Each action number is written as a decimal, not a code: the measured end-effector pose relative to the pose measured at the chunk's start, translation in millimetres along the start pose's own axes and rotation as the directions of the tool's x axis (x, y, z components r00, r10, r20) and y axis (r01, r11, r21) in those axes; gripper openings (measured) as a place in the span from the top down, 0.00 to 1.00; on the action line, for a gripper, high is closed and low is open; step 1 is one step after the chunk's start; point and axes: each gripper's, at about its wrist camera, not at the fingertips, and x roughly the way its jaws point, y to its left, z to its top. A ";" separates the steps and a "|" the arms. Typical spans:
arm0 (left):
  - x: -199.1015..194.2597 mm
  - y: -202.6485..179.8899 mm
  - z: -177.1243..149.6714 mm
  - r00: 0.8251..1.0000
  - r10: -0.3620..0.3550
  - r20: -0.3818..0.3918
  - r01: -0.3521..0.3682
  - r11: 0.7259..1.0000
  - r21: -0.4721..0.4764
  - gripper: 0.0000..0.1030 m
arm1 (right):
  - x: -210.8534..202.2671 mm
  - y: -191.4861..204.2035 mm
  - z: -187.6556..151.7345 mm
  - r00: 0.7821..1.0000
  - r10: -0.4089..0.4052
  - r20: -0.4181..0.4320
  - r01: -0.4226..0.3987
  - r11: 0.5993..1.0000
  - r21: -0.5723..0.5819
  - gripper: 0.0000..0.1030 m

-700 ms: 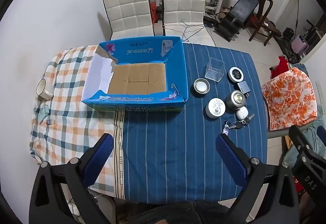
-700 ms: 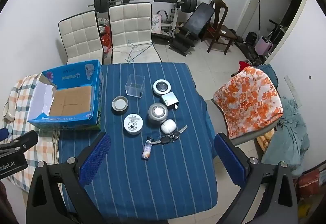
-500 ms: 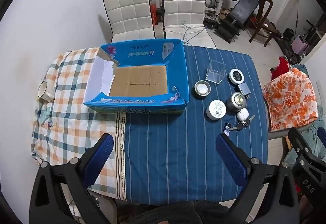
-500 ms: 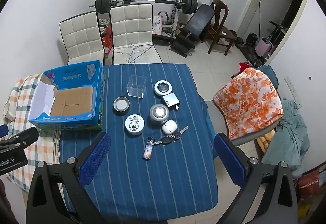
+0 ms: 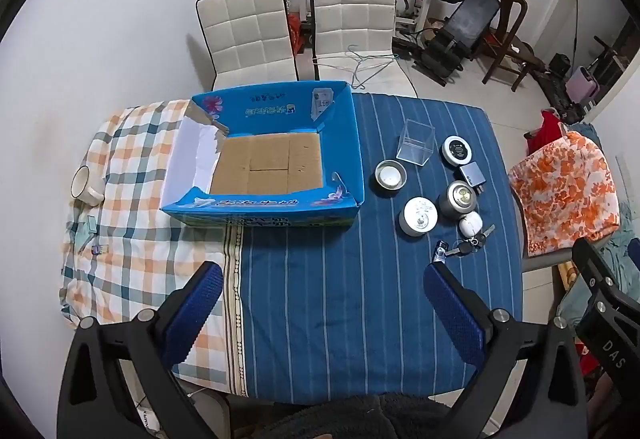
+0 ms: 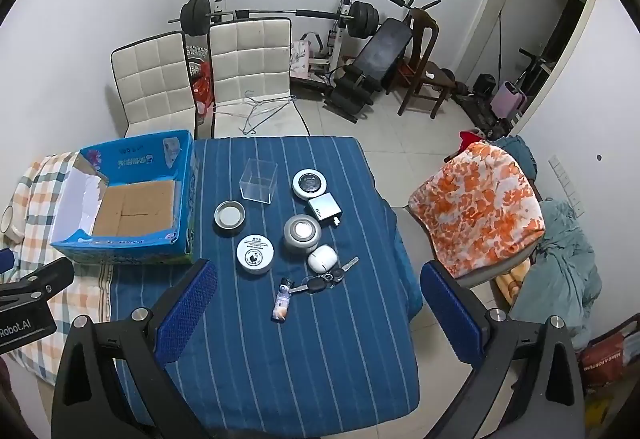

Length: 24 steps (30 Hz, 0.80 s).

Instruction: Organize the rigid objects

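Left view: spread left gripper (image 5: pixel 322 303) high above blue striped tablecloth (image 5: pixel 320 299), empty blue cardboard box (image 5: pixel 264 163) on checked cloth (image 5: pixel 120 223) beside it, white chairs (image 5: pixel 300 27) behind; right view: spread right gripper (image 6: pixel 318 303) over small tins, clear cube (image 6: pixel 259 180), keys (image 6: pixel 320 281), weight bench (image 6: pixel 380 51) beyond.

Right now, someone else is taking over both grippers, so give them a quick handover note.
Left gripper: jaws open, empty, high above the table's near edge.
Right gripper: jaws open, empty, hovering above the keys.
Blue box sits at the left, nothing inside.
Clear cube, tins, charger, white case and keys are clustered on the blue striped cloth to the right of the box.
Done: nothing packed.
Left: presumably move every item into the box.
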 end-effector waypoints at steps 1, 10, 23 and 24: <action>-0.2 0.0 0.0 1.000 0.000 0.002 0.000 1.000 0.000 0.00 | -0.6 -0.4 0.4 1.000 -0.001 0.002 0.001 1.000 -0.001 0.00; -6.2 3.0 -2.6 1.000 -0.004 0.012 0.004 1.000 -0.004 0.00 | -12.6 -2.2 -1.9 1.000 -0.004 0.029 0.004 1.000 -0.001 0.00; -8.0 4.6 -3.2 1.000 -0.003 0.016 0.003 1.000 -0.003 0.00 | -16.7 6.2 -1.6 1.000 0.003 0.027 -0.003 1.000 -0.011 0.00; -8.0 4.4 -3.3 1.000 -0.001 0.016 0.001 1.000 -0.003 0.00 | -17.2 6.5 -1.9 1.000 0.003 0.026 -0.003 1.000 -0.013 0.00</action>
